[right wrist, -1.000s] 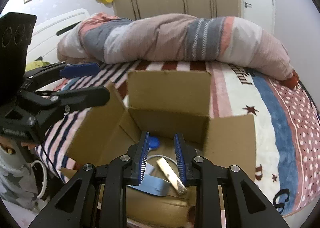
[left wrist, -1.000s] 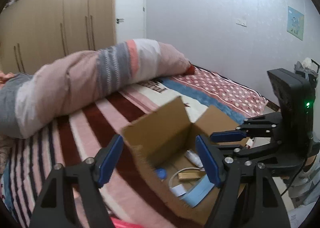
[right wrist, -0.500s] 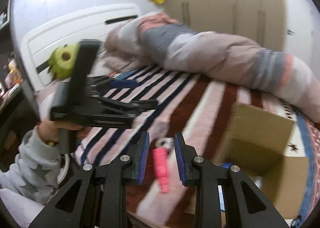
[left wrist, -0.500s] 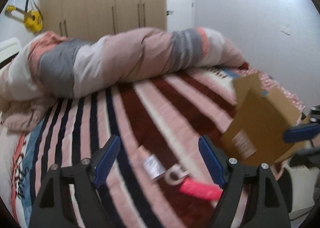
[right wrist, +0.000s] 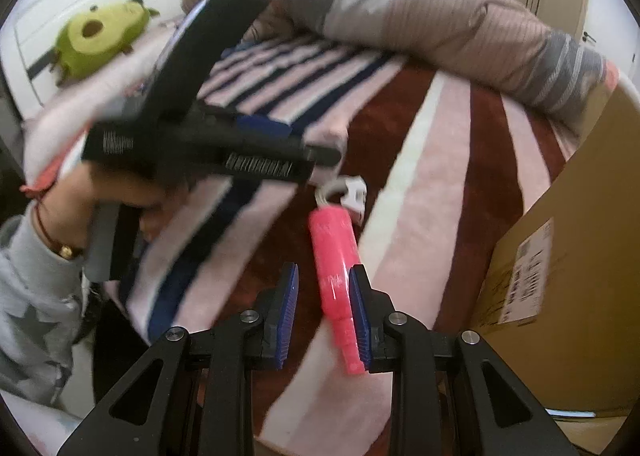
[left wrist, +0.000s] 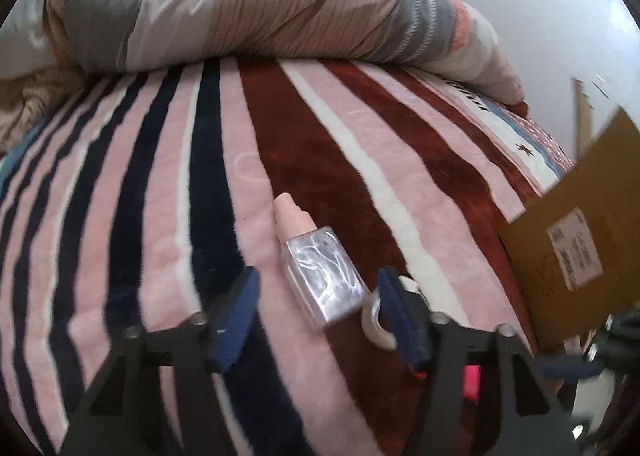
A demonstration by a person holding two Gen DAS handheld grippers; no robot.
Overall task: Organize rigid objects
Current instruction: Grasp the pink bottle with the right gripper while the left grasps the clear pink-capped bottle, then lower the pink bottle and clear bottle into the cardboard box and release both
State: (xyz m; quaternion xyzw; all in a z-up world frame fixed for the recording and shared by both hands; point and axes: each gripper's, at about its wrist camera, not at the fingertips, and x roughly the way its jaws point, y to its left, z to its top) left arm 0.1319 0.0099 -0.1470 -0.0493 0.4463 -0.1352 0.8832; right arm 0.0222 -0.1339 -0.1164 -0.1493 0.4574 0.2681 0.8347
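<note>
A clear bottle with a pink cap [left wrist: 320,264] lies on the striped blanket. My left gripper [left wrist: 320,316] is open, its fingers on either side of the bottle's base. A white ring-shaped clip [left wrist: 378,322] lies beside the right finger; it also shows in the right wrist view [right wrist: 346,194]. A pink tube [right wrist: 336,276] lies on the blanket between the open fingers of my right gripper [right wrist: 322,314], close to the right finger. The left gripper shows blurred in the right wrist view [right wrist: 208,148].
A cardboard box [left wrist: 580,248] stands at the right on the bed; it also shows in the right wrist view [right wrist: 560,256]. A rolled duvet [left wrist: 260,12] lies across the back. A green plush toy [right wrist: 96,36] sits by the headboard.
Both grippers have swung left from the box and dropped low over the blanket. The left now straddles the bottle; the right has opened wider around the pink tube.
</note>
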